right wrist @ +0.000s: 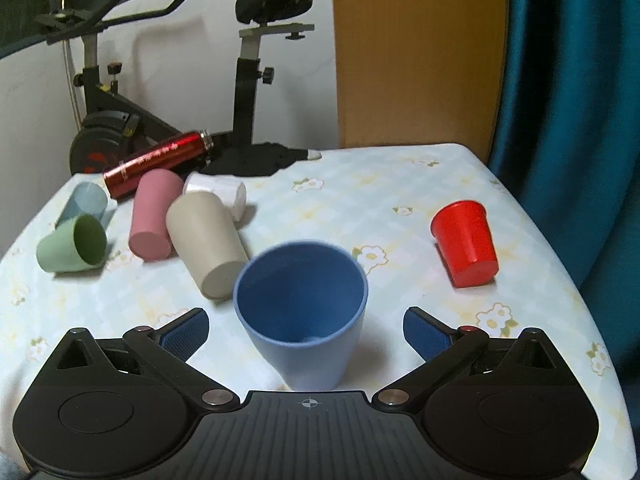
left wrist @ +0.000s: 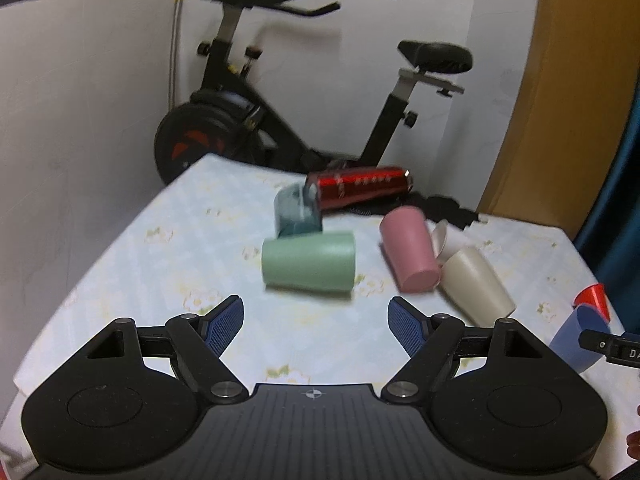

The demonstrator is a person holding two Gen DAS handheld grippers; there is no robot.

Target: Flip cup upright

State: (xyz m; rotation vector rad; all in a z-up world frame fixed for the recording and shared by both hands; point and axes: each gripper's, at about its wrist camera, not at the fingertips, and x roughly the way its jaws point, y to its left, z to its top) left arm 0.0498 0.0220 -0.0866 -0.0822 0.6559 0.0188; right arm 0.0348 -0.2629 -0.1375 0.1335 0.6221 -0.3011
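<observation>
The blue cup stands upright between the spread, released right tongs. Left tongs, also released, face the toppled green cup: probably next to grasp.

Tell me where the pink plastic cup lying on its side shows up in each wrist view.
Left wrist: pink plastic cup lies right of centre, beside the beige cup.
Right wrist: it lies left of centre, again against that beige cup.
Shared landmark: red metal bottle lying behind.
</observation>
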